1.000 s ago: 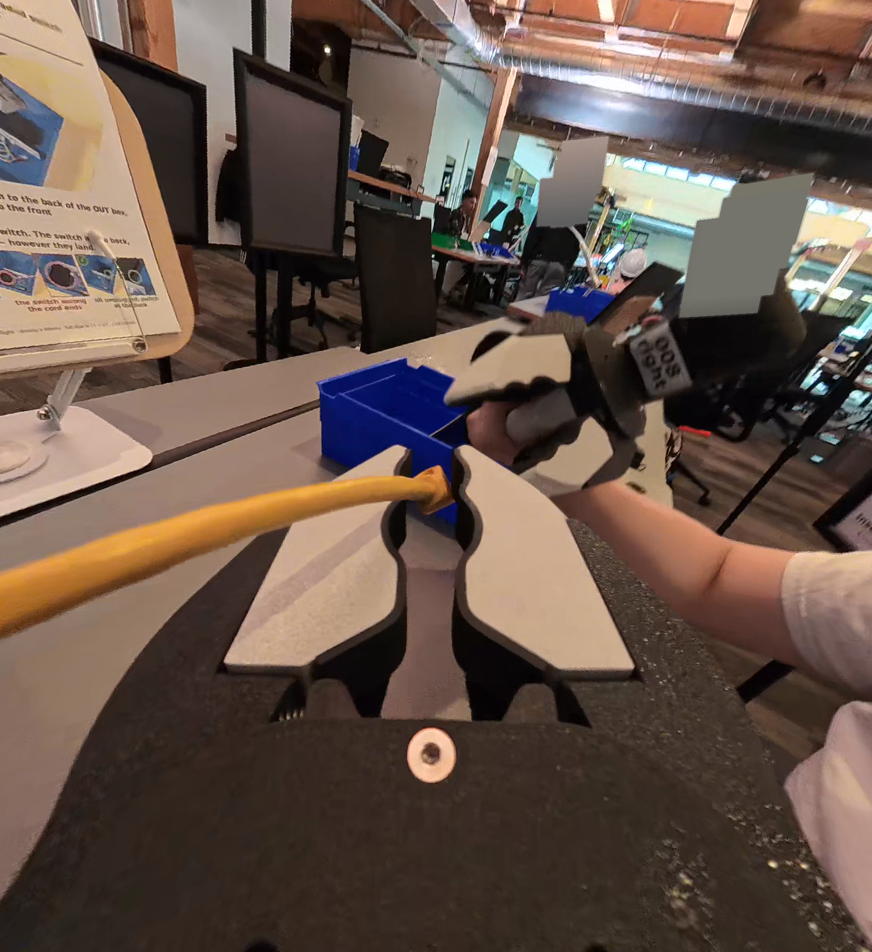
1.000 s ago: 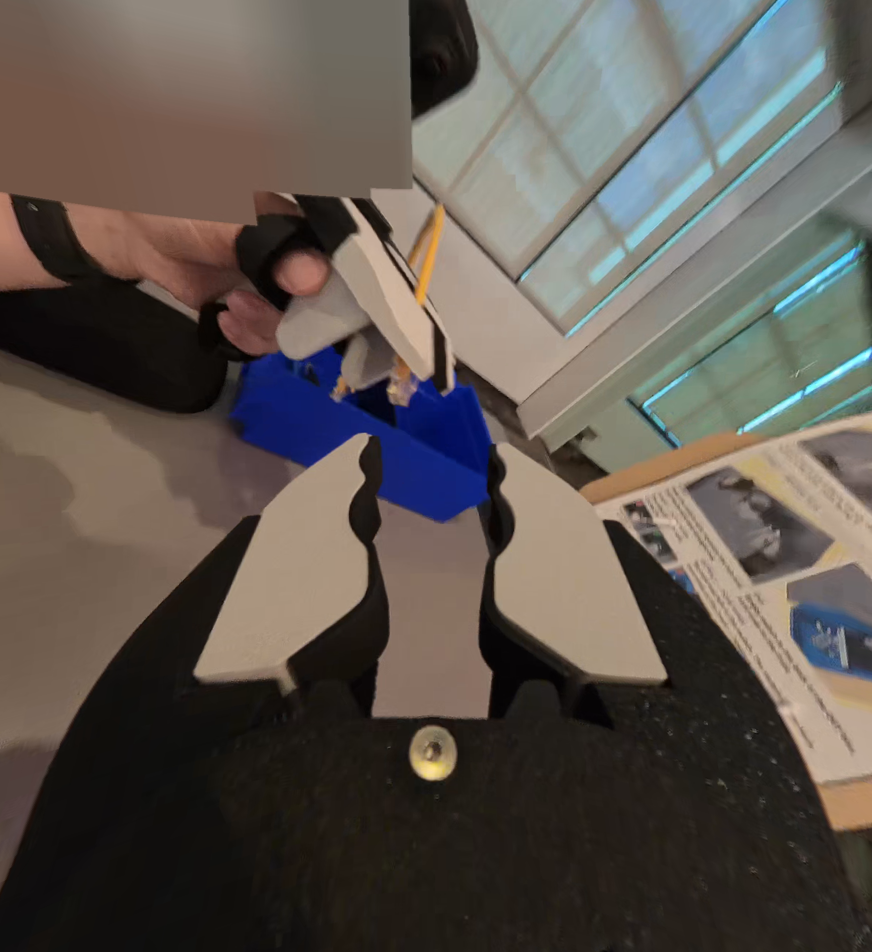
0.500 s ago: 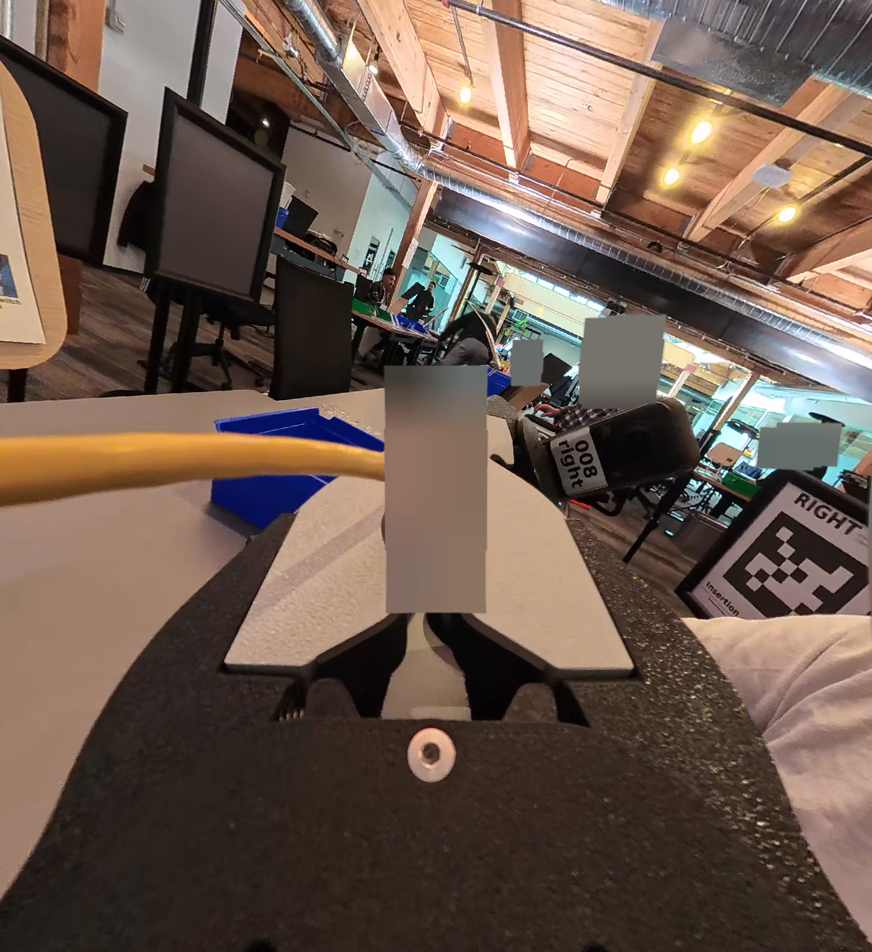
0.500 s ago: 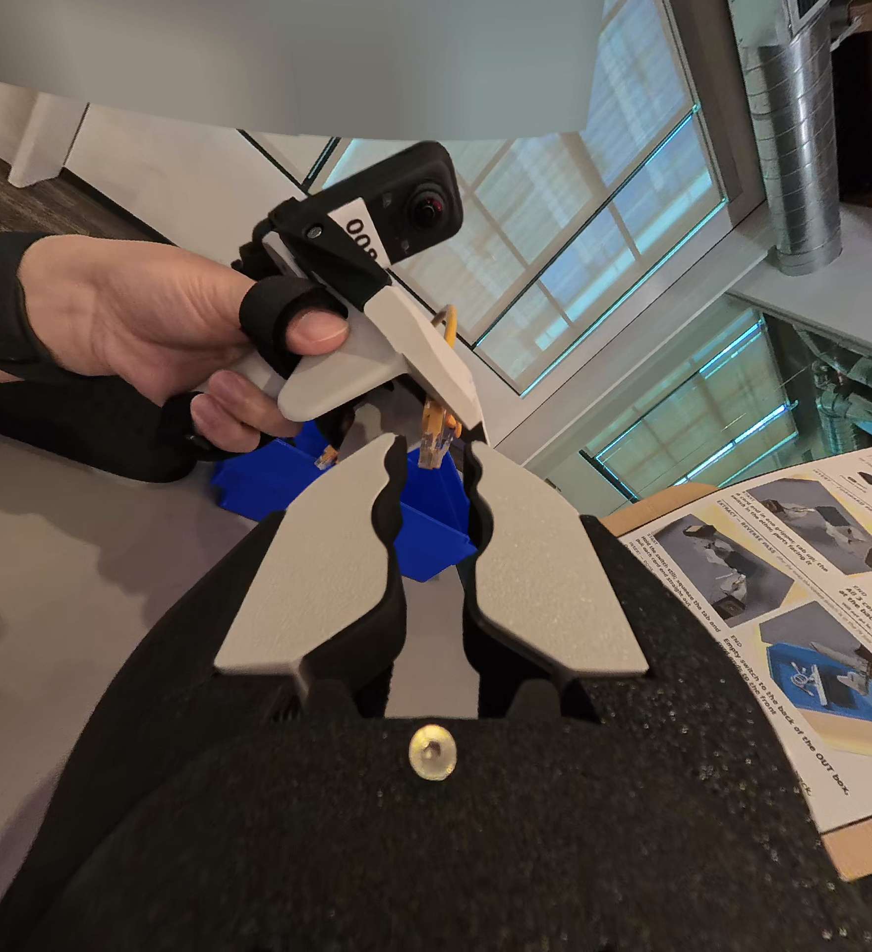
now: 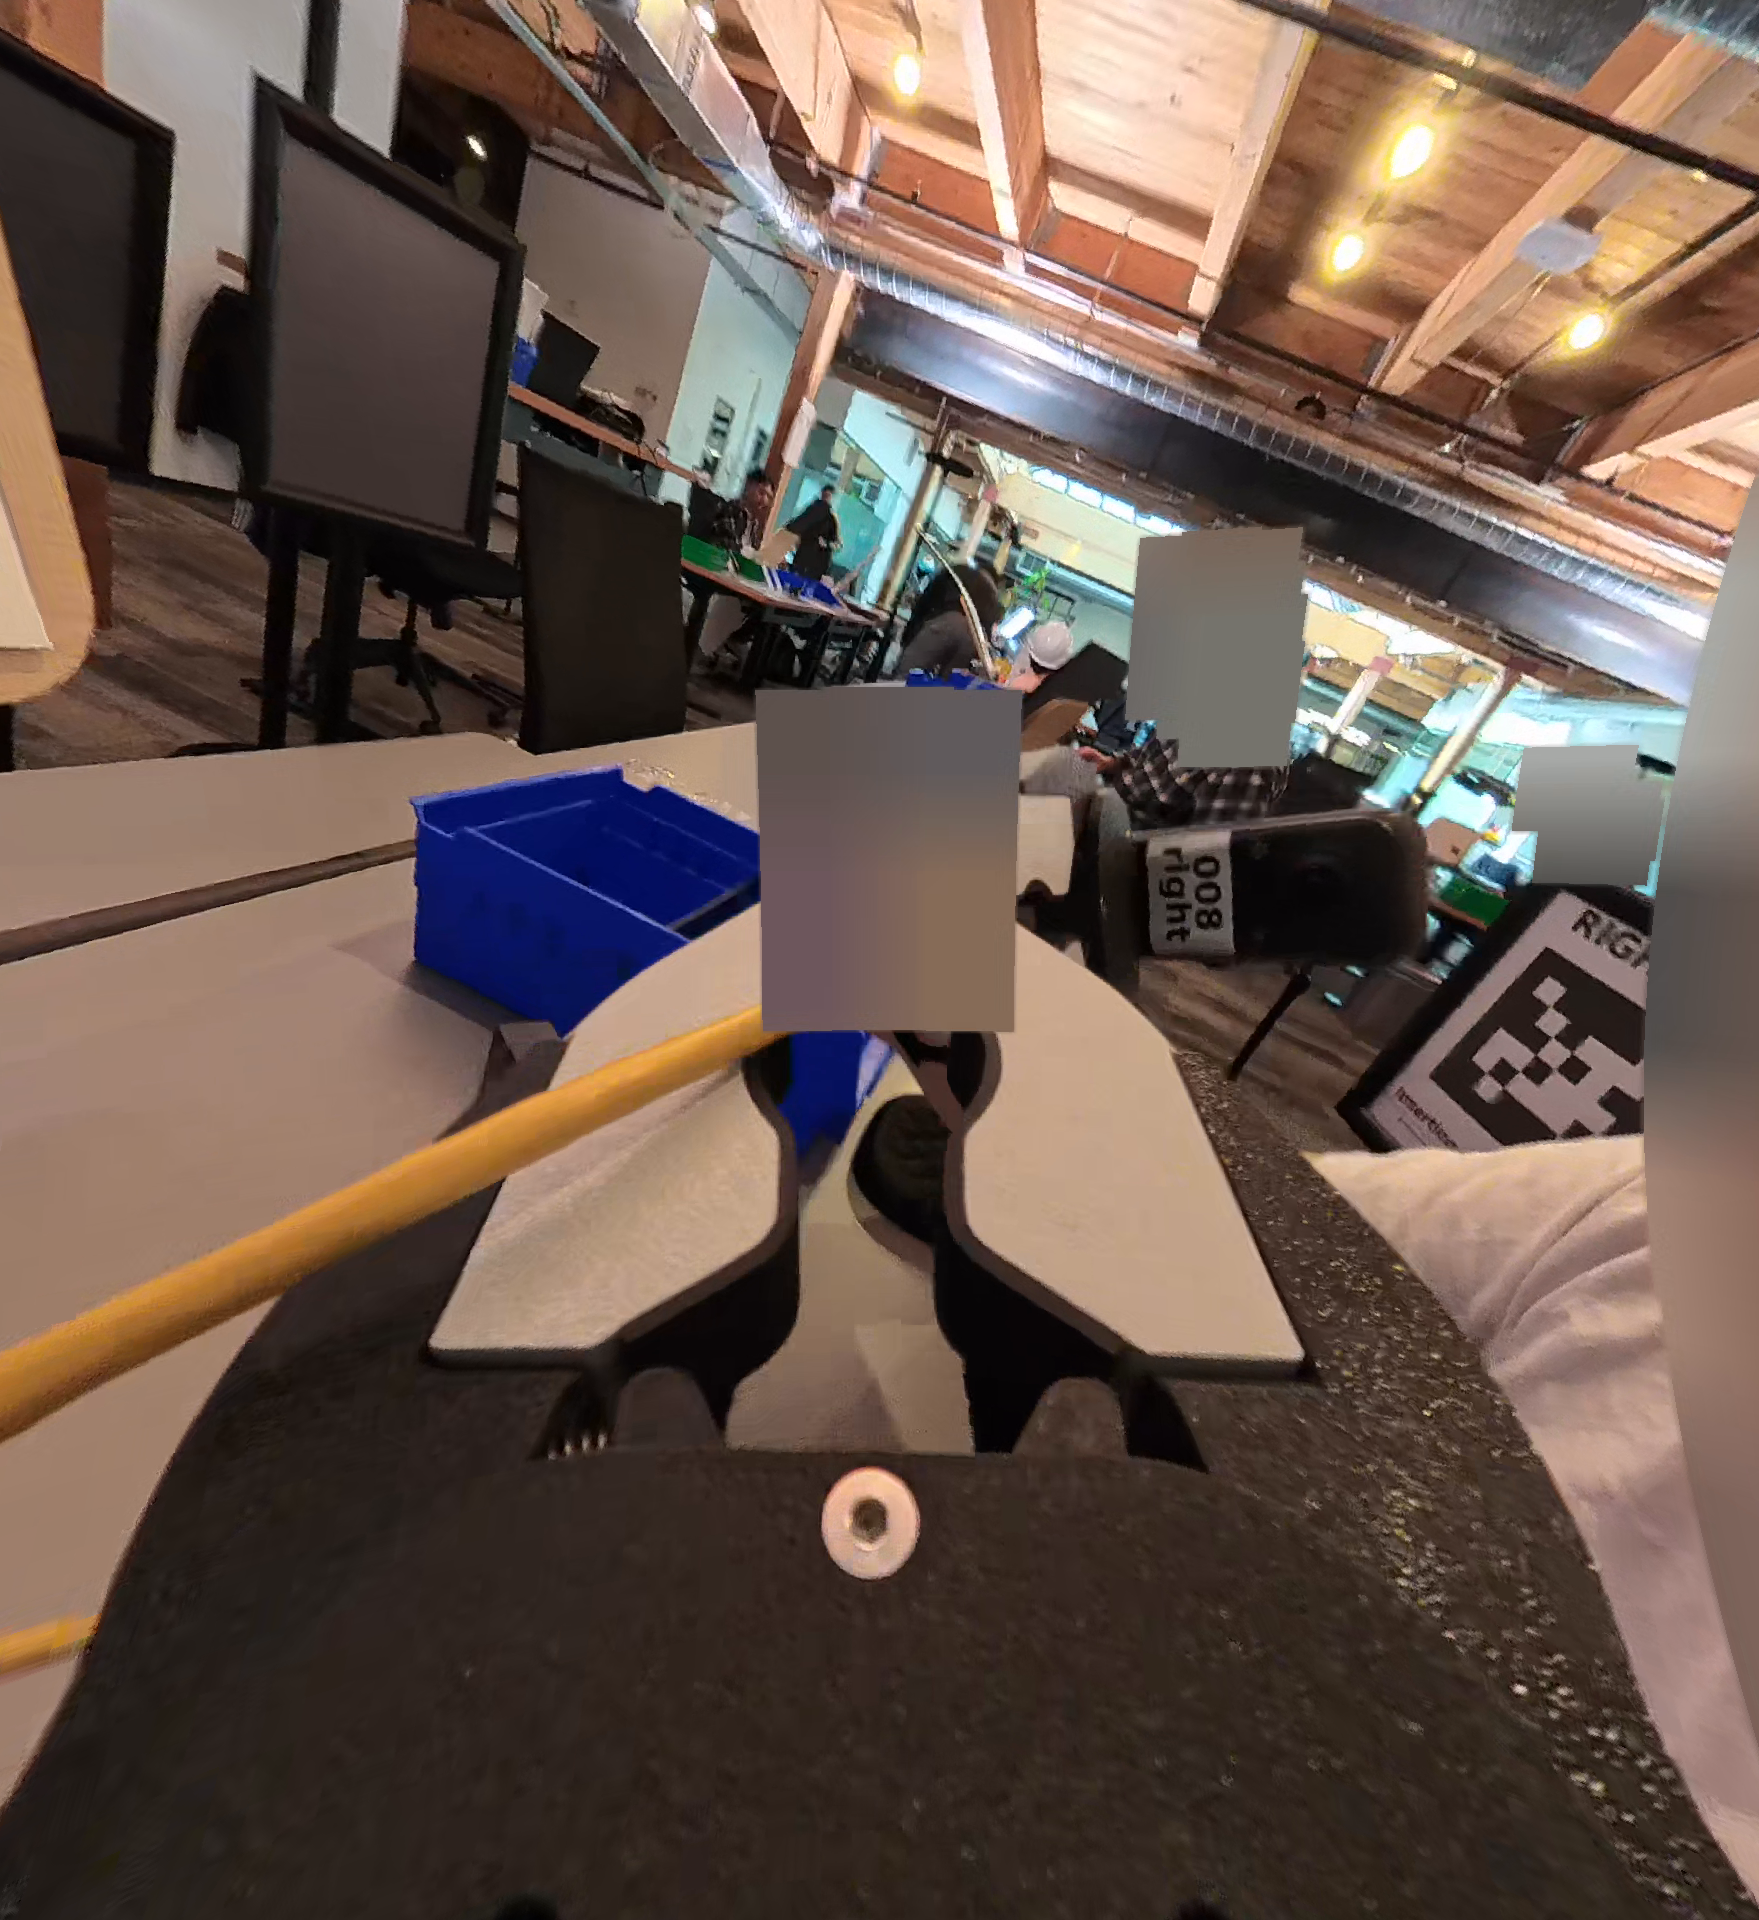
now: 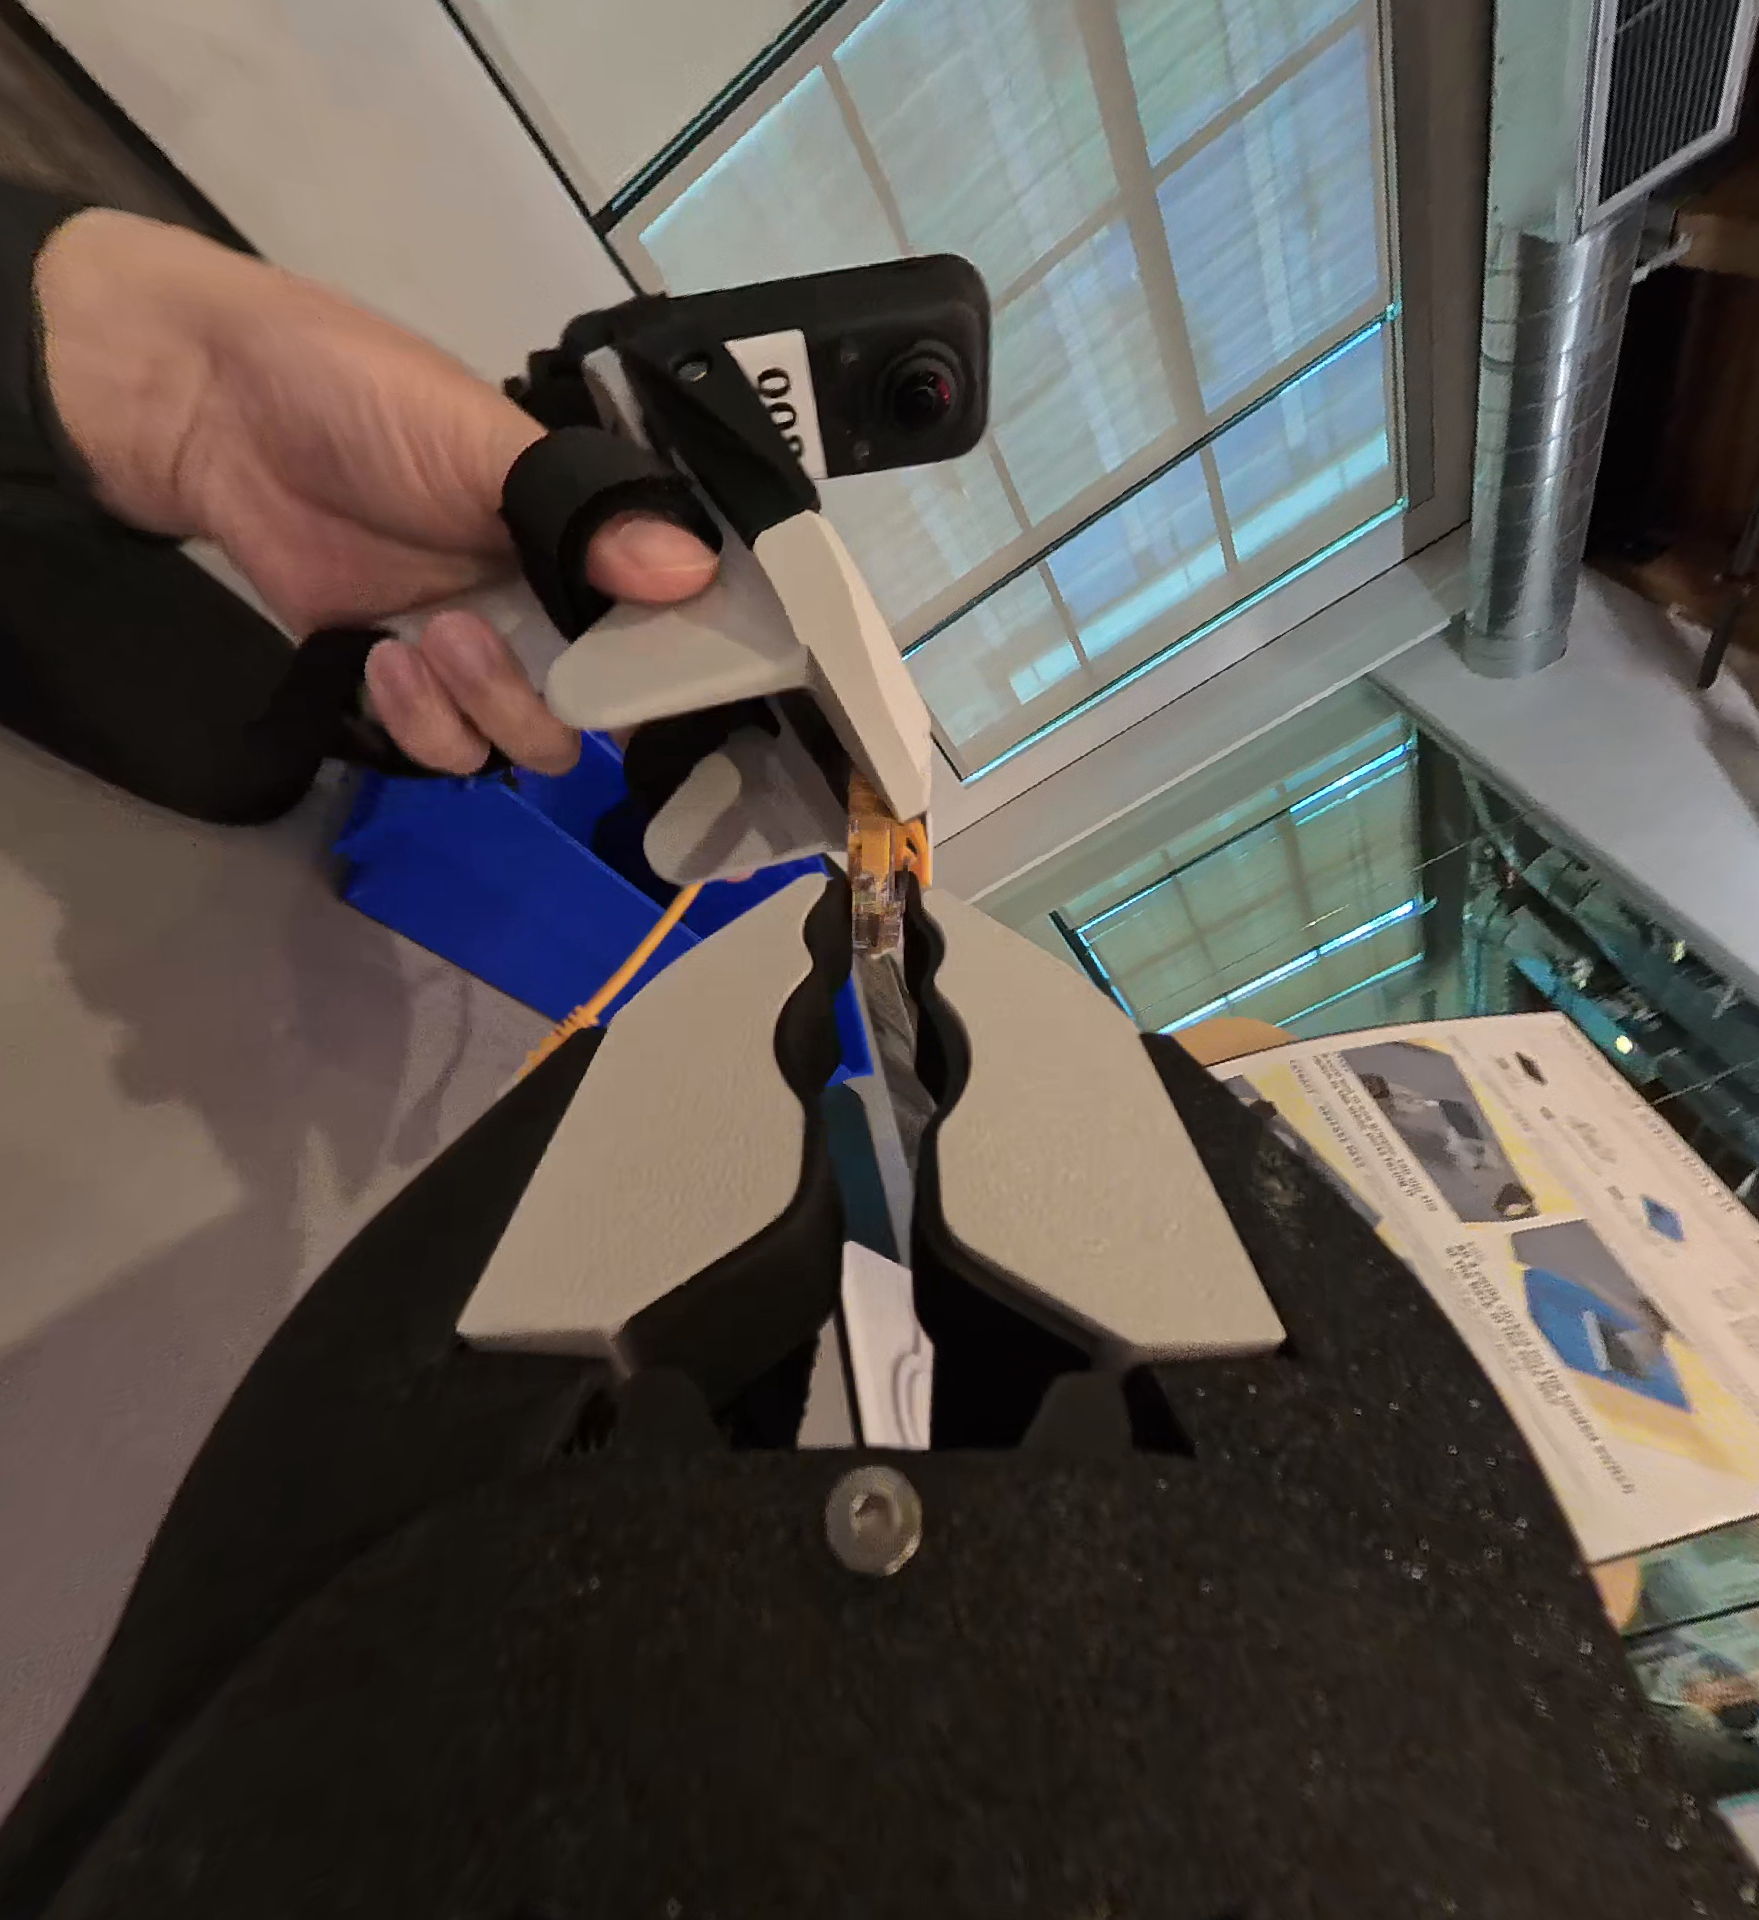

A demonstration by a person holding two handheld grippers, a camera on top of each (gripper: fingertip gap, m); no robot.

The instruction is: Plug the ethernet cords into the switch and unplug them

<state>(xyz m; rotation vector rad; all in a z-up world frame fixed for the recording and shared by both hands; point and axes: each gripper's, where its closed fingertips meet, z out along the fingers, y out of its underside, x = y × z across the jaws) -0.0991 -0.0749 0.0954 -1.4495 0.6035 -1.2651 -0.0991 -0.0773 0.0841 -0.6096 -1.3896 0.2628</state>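
Both tools have closed in on each other above the tabletop and blue bin. Left tool clamps the yellow ethernet cord; its plug now sits between the narrowed right tool tips, contact unclear. No switch shows, so plugging remains.

1. A blue bin sits on the grey worktop, open side up;
2. dark monitors on stands rise behind it;
3. an instruction sheet with photos lies on a wooden board;
4. large paned windows and a metal duct fill the background.
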